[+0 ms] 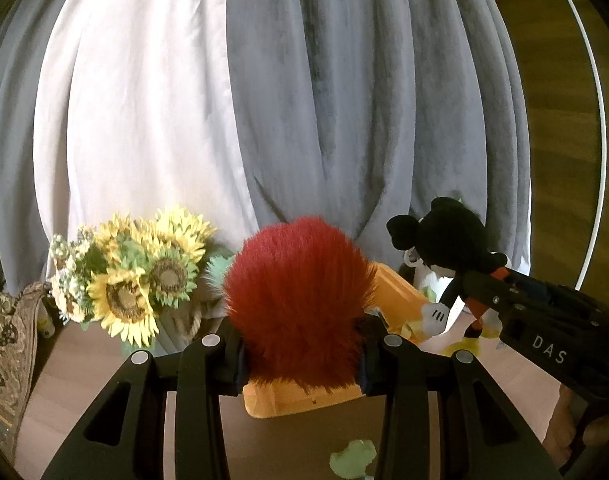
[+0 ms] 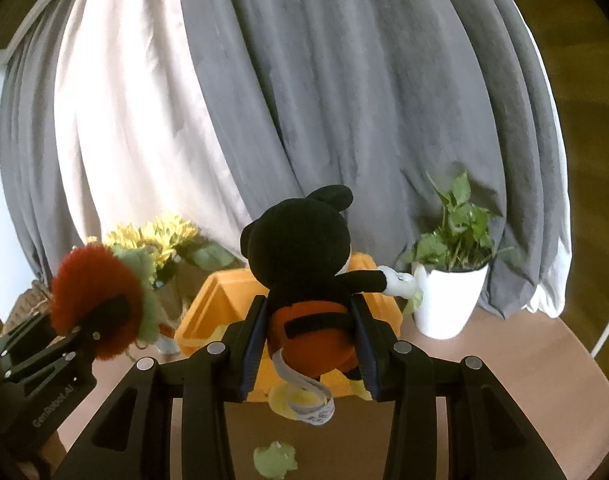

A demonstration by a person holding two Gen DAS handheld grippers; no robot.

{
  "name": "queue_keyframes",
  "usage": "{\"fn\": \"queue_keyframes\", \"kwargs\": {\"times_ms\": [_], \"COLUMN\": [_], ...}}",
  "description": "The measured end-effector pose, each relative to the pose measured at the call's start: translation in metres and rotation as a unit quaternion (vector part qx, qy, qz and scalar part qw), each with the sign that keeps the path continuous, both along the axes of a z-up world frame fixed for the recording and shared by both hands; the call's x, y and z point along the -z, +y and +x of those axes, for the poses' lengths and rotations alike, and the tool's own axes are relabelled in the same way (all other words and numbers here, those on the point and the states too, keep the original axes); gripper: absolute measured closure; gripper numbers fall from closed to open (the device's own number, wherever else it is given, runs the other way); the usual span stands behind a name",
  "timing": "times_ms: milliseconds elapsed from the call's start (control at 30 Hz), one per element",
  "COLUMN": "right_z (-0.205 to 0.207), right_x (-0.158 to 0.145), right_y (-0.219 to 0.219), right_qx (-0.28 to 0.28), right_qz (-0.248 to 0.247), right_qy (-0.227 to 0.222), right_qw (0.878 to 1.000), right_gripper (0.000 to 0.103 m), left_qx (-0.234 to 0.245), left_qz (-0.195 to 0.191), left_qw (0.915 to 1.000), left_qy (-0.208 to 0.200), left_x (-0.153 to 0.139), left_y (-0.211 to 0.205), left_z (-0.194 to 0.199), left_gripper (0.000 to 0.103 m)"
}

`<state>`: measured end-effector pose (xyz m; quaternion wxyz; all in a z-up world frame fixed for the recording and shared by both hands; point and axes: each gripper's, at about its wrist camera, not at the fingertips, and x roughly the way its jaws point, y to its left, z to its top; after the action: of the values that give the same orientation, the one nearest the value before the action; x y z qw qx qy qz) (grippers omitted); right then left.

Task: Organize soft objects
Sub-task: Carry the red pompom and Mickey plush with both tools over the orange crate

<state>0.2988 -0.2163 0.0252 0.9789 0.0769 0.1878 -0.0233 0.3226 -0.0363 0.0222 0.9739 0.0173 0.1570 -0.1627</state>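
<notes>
Brown tabletop (image 2: 504,360), smooth, stands before grey curtains (image 2: 344,120); an orange bin (image 1: 288,400) sits mid-table, sunflowers (image 1: 136,280) at the back left, a white-potted plant (image 2: 448,296) at the back right. Left gripper (image 1: 300,356) clamps a shaggy red plush (image 1: 300,296); right gripper (image 2: 308,344) clamps a black mouse doll (image 2: 304,264), both above the bin.

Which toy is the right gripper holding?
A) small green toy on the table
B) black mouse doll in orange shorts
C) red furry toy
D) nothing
B: in the right wrist view the right gripper has its fingers pressed on the orange shorts of the black mouse doll, lifted in front of the orange bin; the red furry toy sits in the left gripper.
</notes>
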Motion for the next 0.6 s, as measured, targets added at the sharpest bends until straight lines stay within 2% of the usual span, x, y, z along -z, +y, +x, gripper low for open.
{"fn": "queue_keyframes", "kwargs": {"times_ms": [233,600], "right_z": [0.018,0.058], "right_x": [-0.007,-0.01], "right_y": [-0.002,-0.006], "right_qx": [-0.009,-0.021], "right_qz": [-0.002,-0.004], "right_qy": [-0.014,-0.02], "right_qw": [1.0,1.0], "right_gripper": [0.061,0.061], "left_qx": [-0.001,0.0], "left_qz": [0.0,-0.001], "left_qw": [0.9999,1.0], "left_qy": [-0.012,-0.009], "left_x": [-0.007,-0.006], "left_y": [-0.003,-0.007], "left_z": [0.018,0.064], "left_gripper": [0.064,0.064]}}
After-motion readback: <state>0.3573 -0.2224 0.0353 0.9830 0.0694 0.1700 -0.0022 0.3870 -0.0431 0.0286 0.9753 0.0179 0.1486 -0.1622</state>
